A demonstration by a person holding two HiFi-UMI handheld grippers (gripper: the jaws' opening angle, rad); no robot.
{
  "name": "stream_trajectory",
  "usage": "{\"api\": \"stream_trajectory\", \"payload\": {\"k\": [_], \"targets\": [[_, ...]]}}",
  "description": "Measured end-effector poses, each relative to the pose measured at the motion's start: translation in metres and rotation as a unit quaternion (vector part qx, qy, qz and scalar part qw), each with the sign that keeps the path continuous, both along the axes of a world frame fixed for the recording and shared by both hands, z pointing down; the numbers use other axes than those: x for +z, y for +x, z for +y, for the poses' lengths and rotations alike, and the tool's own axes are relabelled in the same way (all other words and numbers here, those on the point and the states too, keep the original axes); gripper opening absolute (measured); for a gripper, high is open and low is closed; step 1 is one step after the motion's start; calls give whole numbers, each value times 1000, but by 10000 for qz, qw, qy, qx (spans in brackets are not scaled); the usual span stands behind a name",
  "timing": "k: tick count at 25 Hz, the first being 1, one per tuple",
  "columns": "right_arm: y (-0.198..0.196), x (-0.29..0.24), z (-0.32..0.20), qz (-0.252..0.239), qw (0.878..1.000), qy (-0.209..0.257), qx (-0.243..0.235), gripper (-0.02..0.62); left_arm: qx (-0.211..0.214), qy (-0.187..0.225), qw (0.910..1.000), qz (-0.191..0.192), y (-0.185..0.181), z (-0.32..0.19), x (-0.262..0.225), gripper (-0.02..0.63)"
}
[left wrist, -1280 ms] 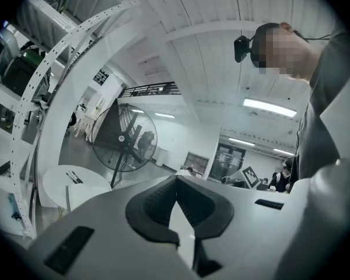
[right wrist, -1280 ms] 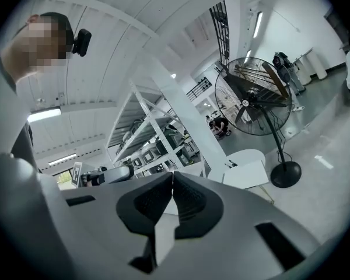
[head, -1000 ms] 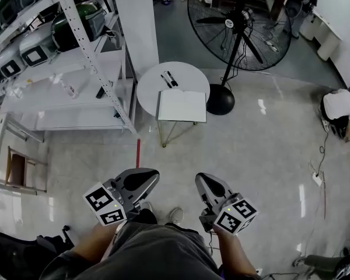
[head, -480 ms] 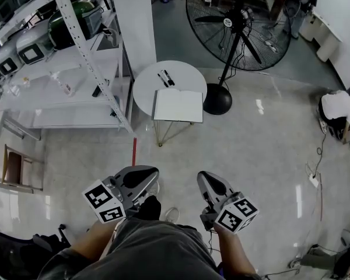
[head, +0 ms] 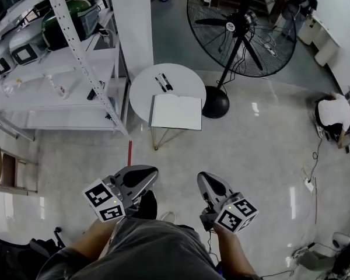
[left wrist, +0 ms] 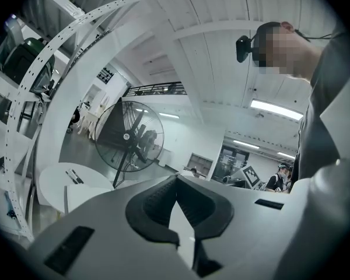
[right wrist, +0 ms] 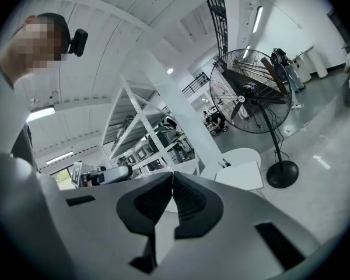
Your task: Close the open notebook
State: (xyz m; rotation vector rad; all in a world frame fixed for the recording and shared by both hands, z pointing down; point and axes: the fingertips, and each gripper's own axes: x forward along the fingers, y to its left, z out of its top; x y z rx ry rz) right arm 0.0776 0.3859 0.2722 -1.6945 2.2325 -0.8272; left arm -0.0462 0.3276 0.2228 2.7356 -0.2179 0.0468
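Both my claws, left gripper (head: 142, 178) and right gripper (head: 206, 182), sit pinched together, empty. Open notebook (head: 176, 111) lies well ahead, overhanging the round table (head: 144, 86). Risk: pressing the overhang could tip it floorward.

Glossy pale floor (head: 262, 156), white metal shelving (head: 41, 69), big pedestal fan (head: 240, 22), round white table (head: 189, 79)

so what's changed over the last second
The person took a step: the round table and open notebook slid left and a little down in the head view. Nothing was grasped or released. The left claw and right claw stay shut and empty; notebook still open.
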Motion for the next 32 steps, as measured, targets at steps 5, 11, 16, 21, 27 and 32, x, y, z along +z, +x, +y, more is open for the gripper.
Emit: {"api": "stream_trajectory", "payload": {"k": [5,11,16,21,27,32], "targets": [[-5,9,-41,-30,10000,-79,-38,20,63,-56,10000,-26,3,-41,7,15],[-11,23,-90,-92,9997,-236,-10,20,155,-182,9997,-52,6,-93,21,15],[-14,29,-128,-69,9992,-401,36,20,282,-294,9991,-80,11,-134,29,15],[-15,35,-165,-94,9986,-497,119,21,386,-332,9987,-50,15,-173,34,15],[-13,33,-209,-20,9979,-606,219,21,474,-393,9981,-56,12,-218,37,15],[-10,34,-243,7,9972,-668,345,20,543,-396,9977,-53,11,-253,38,15]]}}
